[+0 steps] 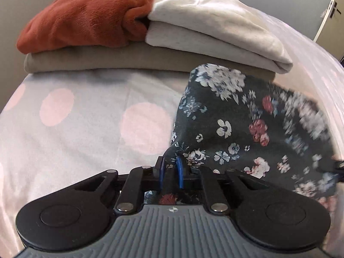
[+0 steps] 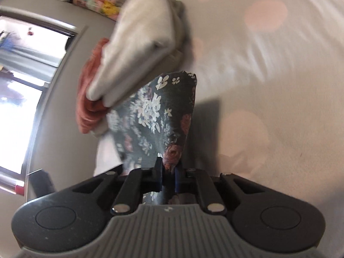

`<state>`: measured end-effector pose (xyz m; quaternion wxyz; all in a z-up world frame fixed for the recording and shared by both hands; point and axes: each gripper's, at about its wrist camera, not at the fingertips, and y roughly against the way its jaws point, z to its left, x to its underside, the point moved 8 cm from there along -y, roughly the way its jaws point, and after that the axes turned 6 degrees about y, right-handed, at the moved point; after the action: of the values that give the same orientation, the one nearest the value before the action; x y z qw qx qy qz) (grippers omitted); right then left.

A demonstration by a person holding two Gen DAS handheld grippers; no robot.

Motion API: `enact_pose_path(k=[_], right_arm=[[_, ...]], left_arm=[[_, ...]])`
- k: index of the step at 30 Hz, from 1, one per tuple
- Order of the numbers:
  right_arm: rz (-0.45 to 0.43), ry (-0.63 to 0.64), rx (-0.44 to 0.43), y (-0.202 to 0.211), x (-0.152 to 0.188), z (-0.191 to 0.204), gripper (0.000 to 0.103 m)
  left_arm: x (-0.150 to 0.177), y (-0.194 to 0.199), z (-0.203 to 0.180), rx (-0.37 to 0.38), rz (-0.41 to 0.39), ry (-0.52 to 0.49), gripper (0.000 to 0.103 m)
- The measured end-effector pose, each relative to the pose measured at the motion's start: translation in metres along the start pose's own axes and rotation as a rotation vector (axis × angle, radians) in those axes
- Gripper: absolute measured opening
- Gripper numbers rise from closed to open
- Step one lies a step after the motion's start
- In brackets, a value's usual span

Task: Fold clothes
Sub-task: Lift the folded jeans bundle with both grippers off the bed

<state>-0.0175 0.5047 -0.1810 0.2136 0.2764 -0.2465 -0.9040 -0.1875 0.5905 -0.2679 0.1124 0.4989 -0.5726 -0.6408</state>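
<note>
A dark floral garment [image 1: 247, 126] hangs lifted above the bed, stretched between both grippers. My left gripper [image 1: 171, 167] is shut on its near left corner. My right gripper [image 2: 168, 167] is shut on another edge of the same garment [image 2: 154, 116]; its tip also shows at the right edge of the left wrist view [image 1: 338, 164]. Behind the garment lies a stack of folded clothes: a rust-red fleece [image 1: 86, 15], a white folded piece [image 1: 215, 28] and a taupe piece [image 1: 107, 59] underneath. The right part of the garment is motion-blurred.
The bed sheet [image 1: 75, 116] is pale with large pink dots. In the right wrist view a window [image 2: 23, 75] and grey wall are at the left, with a colourful soft toy [image 2: 90, 0] by the wall. A door [image 1: 331, 10] is at the far right.
</note>
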Motion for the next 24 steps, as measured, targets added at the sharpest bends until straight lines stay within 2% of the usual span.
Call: enact_pose_path(k=[1,4,16,18,21,23,24], right_arm=[[-0.014,0.017,0.001,0.008,-0.002,0.004,0.011],[-0.039,-0.008,0.041,0.045,-0.002,-0.02,0.011],[-0.156,-0.107,0.217,0.189,-0.002,-0.118,0.011],[-0.181,-0.123,0.256,0.207,-0.003,-0.135,0.011],[-0.177,-0.177,0.273,0.214,0.0,-0.157,0.011],[-0.173,-0.199,0.289,0.214,0.003,-0.168,0.011],[-0.168,-0.197,0.305,0.211,0.004,-0.172,0.011]], left_arm=[[0.002,-0.001,-0.006,0.017,0.01,0.01,0.009],[0.012,-0.001,-0.032,0.067,0.028,0.017,0.009],[0.061,-0.008,-0.19,0.307,0.125,-0.035,0.009],[0.064,-0.012,-0.208,0.329,0.14,-0.048,0.009],[0.063,-0.012,-0.22,0.324,0.135,-0.07,0.01],[0.06,-0.01,-0.22,0.319,0.127,-0.067,0.018],[0.059,-0.009,-0.218,0.316,0.12,-0.053,0.034]])
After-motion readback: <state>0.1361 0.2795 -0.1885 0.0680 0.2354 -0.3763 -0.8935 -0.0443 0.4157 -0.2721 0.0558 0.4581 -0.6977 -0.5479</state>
